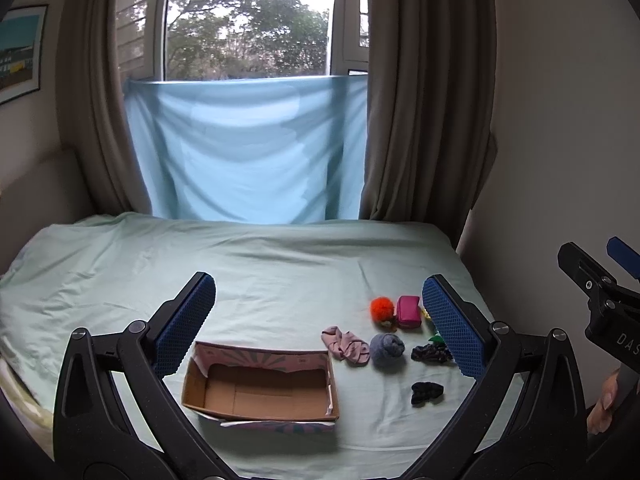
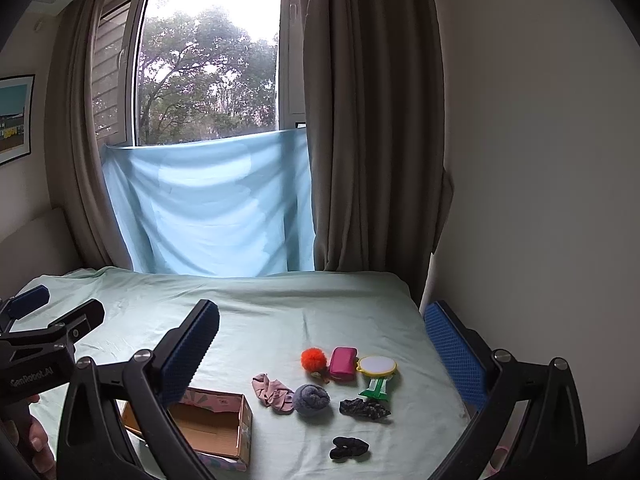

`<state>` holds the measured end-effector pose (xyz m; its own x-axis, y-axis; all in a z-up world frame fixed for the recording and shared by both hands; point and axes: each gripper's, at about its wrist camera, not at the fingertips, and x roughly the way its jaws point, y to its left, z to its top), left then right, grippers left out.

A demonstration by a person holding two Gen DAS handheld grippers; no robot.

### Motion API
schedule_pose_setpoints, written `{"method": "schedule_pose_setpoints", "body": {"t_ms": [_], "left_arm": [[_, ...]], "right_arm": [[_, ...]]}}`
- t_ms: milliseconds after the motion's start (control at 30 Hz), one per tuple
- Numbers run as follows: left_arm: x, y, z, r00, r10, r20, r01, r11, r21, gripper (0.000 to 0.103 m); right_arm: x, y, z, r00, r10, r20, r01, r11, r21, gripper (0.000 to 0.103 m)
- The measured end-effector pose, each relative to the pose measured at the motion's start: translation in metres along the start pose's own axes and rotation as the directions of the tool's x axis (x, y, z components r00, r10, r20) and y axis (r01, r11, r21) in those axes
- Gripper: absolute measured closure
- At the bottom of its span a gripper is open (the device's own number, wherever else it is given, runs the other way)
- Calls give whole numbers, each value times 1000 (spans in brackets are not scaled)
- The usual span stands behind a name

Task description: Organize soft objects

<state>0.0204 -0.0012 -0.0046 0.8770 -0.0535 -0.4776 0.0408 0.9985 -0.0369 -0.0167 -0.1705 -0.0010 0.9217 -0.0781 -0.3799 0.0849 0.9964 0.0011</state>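
An open cardboard box (image 1: 260, 390) (image 2: 216, 428) lies empty on the pale green bed. To its right lie a pink sock (image 1: 346, 345) (image 2: 274, 392), a rolled blue-grey sock (image 1: 387, 347) (image 2: 311, 399), an orange pompom (image 1: 380, 308) (image 2: 314, 358), a magenta pouch (image 1: 409, 310) (image 2: 343, 362), a patterned dark scrunchie (image 1: 430, 353) (image 2: 364, 407) and a black scrunchie (image 1: 427, 392) (image 2: 349, 447). A yellow and green hand mirror (image 2: 376, 374) lies beside the pouch. My left gripper (image 1: 320, 320) is open and empty above the box. My right gripper (image 2: 324, 356) is open and empty above the objects.
The bed (image 1: 260, 264) runs back to a light blue sheet (image 1: 248, 152) hung under the window, with brown curtains (image 1: 420, 100) on both sides. A wall (image 2: 540, 160) borders the bed on the right. The right gripper's body (image 1: 600, 292) shows at the left wrist view's right edge.
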Motion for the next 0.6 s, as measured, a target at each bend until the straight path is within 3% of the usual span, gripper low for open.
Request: {"method": "schedule_pose_setpoints", "body": {"t_ms": [267, 400, 600], "left_arm": [[29, -8, 5, 995, -81, -54, 82, 996, 19, 1], [59, -24, -6, 986, -121, -115, 126, 991, 36, 1], [108, -63, -34, 967, -130, -218, 136, 991, 13, 1]], "right_arm": [[17, -11, -2, 997, -63, -52, 63, 998, 16, 0], [39, -31, -8, 992, -92, -89, 94, 995, 25, 0], [89, -72, -18, 983, -80, -164, 85, 996, 20, 0]]}}
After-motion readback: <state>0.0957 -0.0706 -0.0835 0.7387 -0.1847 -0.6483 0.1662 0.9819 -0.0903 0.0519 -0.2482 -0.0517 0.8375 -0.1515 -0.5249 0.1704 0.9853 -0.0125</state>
